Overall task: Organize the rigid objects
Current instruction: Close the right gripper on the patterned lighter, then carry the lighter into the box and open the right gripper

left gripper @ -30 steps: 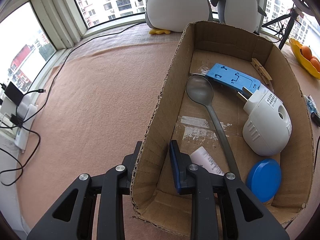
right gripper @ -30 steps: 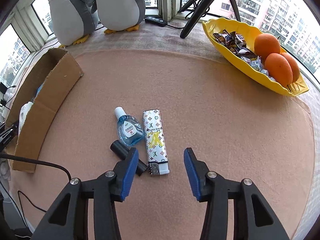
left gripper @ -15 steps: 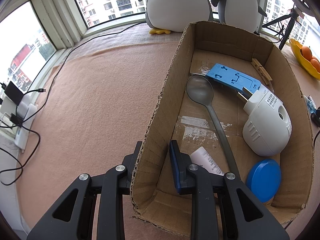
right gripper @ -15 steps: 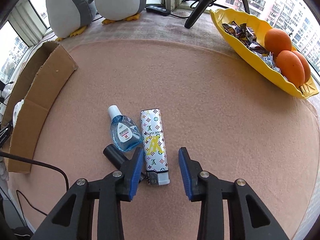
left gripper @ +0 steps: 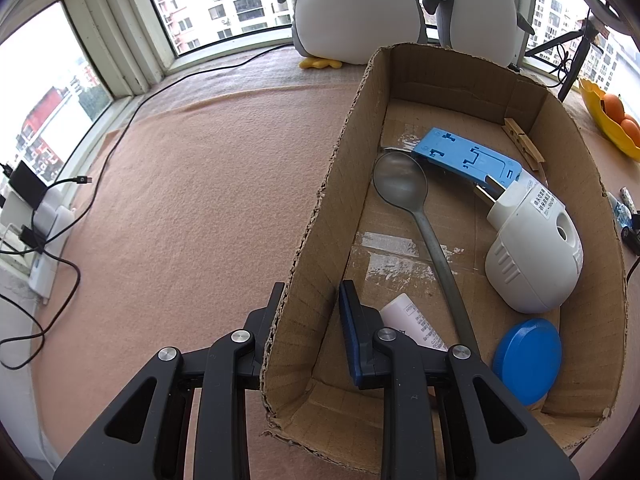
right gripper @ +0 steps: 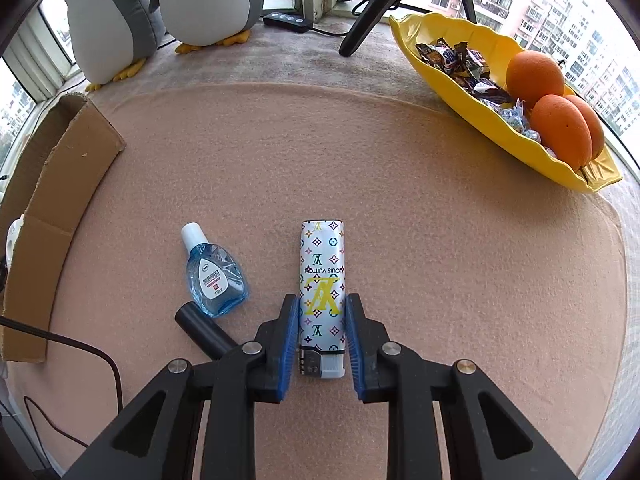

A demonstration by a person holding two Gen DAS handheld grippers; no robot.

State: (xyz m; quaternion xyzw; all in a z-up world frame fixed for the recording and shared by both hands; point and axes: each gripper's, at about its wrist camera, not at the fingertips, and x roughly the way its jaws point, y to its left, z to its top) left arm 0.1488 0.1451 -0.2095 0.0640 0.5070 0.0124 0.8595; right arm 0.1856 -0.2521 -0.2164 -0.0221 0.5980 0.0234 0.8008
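My left gripper (left gripper: 312, 286) is shut on the near left wall of the cardboard box (left gripper: 340, 184), with one finger outside and one inside. Inside the box lie a metal spoon (left gripper: 400, 178), a blue plastic stand (left gripper: 468, 156), a white device (left gripper: 536, 256), a blue lid (left gripper: 526, 360), a clothespin (left gripper: 522, 144) and a white tube (left gripper: 412, 320). My right gripper (right gripper: 322, 300) points down over a patterned lighter (right gripper: 322, 256) lying on the pink cloth. Its jaws are closing, and both blue pads meet the lighter's sides.
A blue eye-drop bottle (right gripper: 214, 280) and a black cylinder (right gripper: 200, 330) lie just left of the lighter. A yellow dish (right gripper: 500, 136) with oranges and sweets sits at the right. Plush penguins (right gripper: 208, 0) stand by the window. Cables and chargers (left gripper: 36, 216) lie at the left edge.
The right gripper's jaws have narrowed from wide apart to touching the lighter's sides, and the gripper has shifted to centre over it. The left gripper and box have not moved.
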